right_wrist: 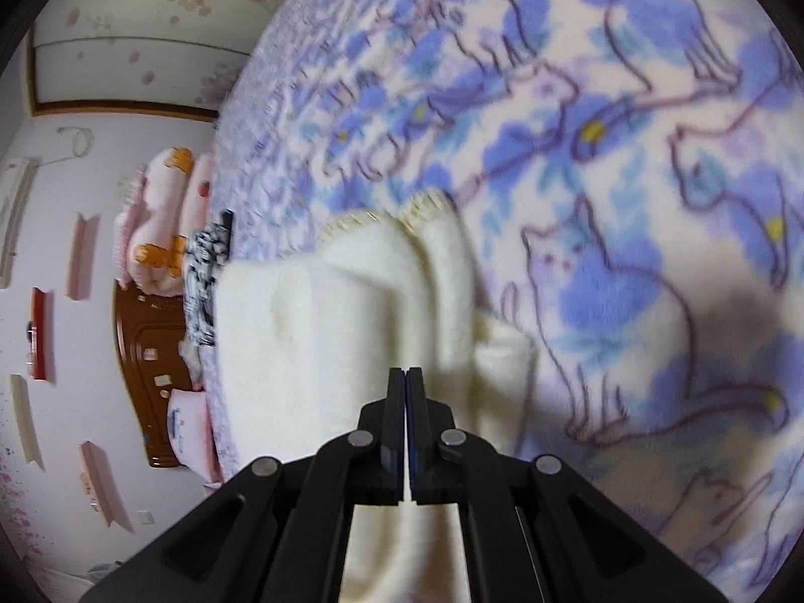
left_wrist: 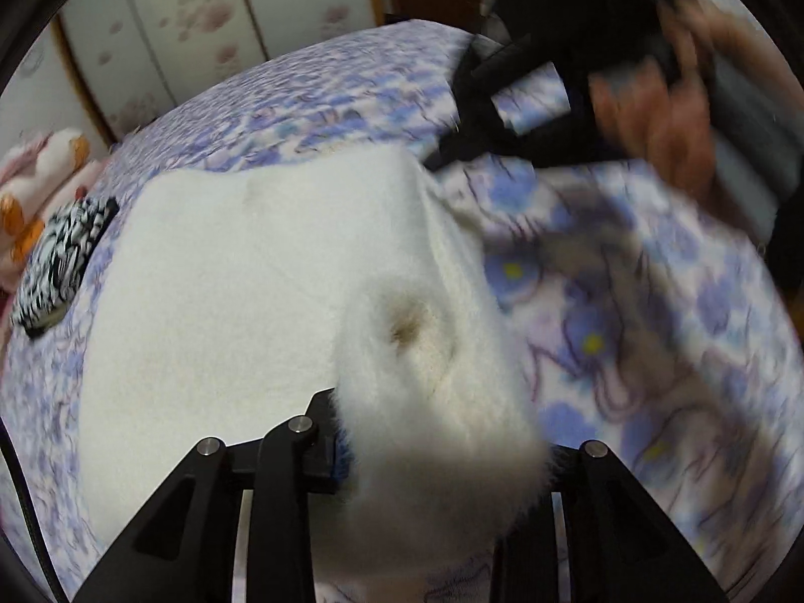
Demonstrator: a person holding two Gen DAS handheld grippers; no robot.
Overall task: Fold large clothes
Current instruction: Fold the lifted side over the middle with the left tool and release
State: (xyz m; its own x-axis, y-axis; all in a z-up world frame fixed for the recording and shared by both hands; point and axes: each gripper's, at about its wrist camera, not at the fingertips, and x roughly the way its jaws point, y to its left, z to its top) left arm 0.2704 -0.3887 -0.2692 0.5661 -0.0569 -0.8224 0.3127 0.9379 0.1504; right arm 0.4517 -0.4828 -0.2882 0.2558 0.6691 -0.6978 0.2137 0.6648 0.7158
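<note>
On the bed (left_wrist: 352, 80) | white fleece garment (left_wrist: 226, 271) lies part-folded | our left gripper (left_wrist: 442, 452) jaws grip a bunched end | right gripper (right_wrist: 406, 377) jaws closed, pinch unclear | more folds remain, we judge.

Soft indoor light, heavy motion blur, fisheye-bent edges, perhaps slightly overexposed whites.
</note>
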